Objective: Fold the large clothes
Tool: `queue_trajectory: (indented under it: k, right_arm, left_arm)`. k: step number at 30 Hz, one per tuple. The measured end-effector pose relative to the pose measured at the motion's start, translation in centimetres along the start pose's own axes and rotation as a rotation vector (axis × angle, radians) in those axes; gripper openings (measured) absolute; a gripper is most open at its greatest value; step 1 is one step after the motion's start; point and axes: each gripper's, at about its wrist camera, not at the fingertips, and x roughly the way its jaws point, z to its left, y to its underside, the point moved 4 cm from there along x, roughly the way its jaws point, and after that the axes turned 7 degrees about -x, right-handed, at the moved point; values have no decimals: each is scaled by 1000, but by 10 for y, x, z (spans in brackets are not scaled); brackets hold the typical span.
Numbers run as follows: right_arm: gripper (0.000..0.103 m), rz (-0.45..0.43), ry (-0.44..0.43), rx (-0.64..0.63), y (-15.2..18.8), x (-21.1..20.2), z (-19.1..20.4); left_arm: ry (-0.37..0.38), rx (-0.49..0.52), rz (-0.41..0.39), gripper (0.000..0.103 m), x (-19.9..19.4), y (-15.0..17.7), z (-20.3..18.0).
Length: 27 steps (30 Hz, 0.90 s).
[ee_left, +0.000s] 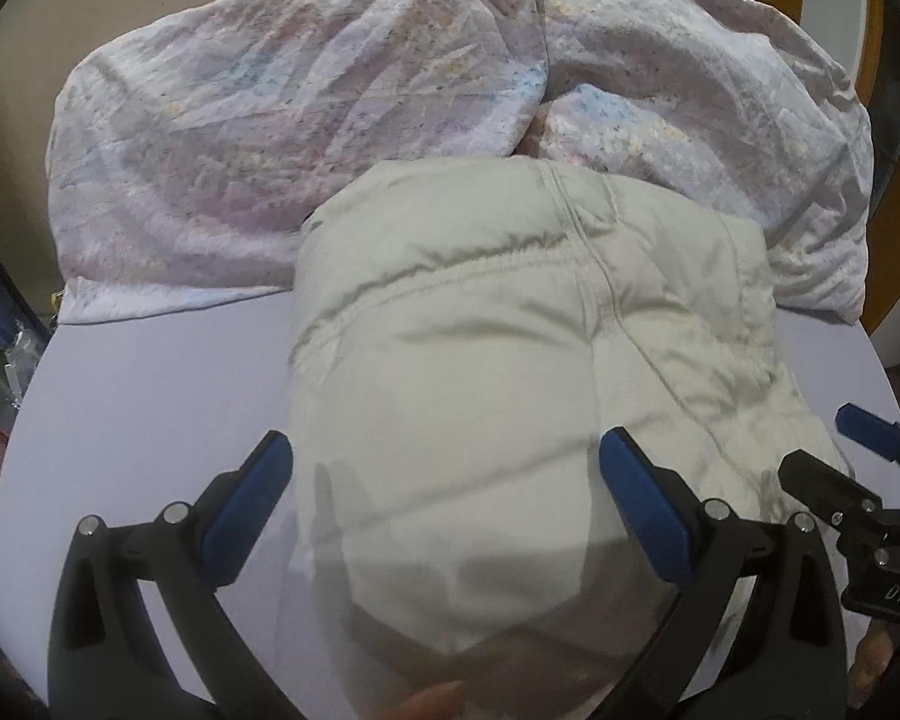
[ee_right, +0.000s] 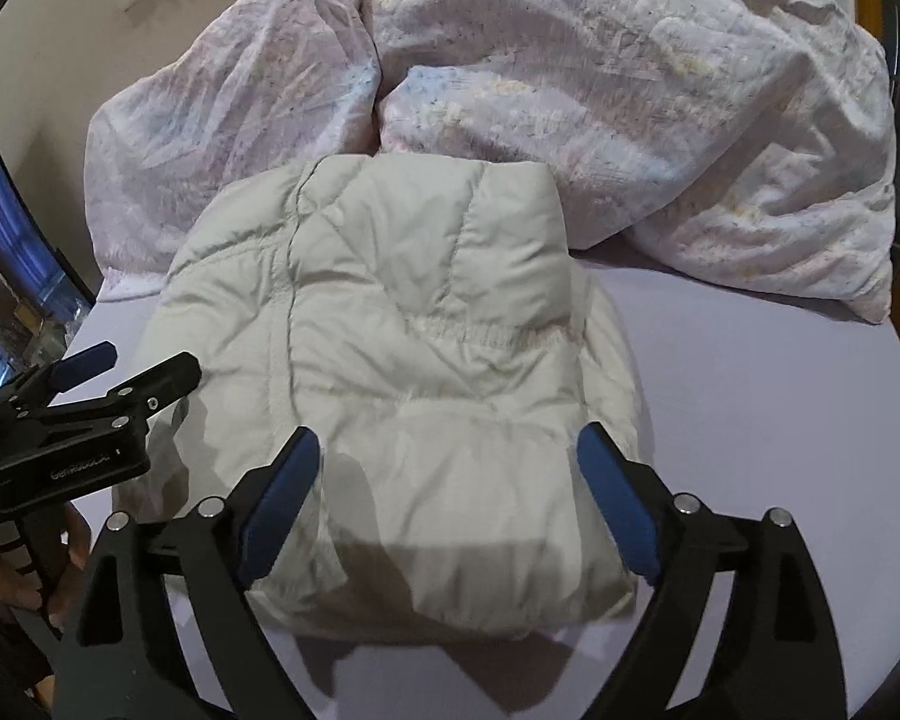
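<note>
I see the jacket [ee_right: 390, 384] folded into a puffy, roughly rectangular bundle on the bed sheet [ee_right: 750, 408]. It's off-white quilted down with soft matte fabric, stitched seams and lots of small creases. The sheet is smooth pale lavender, flat. Behind the jacket is a crumpled duvet [ee_right: 600, 90], pastel speckled print, heaped in big folds, its near edge touching the jacket's far edge.

My left gripper [ee_left: 444, 504] hovers above the jacket's near end, angled down, jaws spread wide with blue pads either side of the fabric, gripping nothing. My right gripper [ee_right: 450, 498] has the same pose over the near edge, jaws wide, empty. In the right wrist view the left gripper sits just beside the jacket's left edge. A hand [ee_right: 6, 576] wraps its black handle.
</note>
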Motion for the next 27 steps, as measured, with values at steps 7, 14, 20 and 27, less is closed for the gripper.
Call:
queue_trajectory:
  k: [7, 14, 20, 27]
  right_arm:
    - [97, 43, 16, 25, 22, -29, 8]
    - [97, 107, 13, 18, 56, -51, 26]
    - [97, 155, 10, 56, 83, -64, 34]
    - [97, 188, 15, 83, 104, -75, 43]
  left_arm:
    - [18, 2, 2, 101, -36, 22, 5]
    - [44, 7, 27, 101, -73, 50, 13]
    - [72, 33, 43, 101, -102, 73, 19]
    - [79, 62, 68, 101, -120, 97, 27]
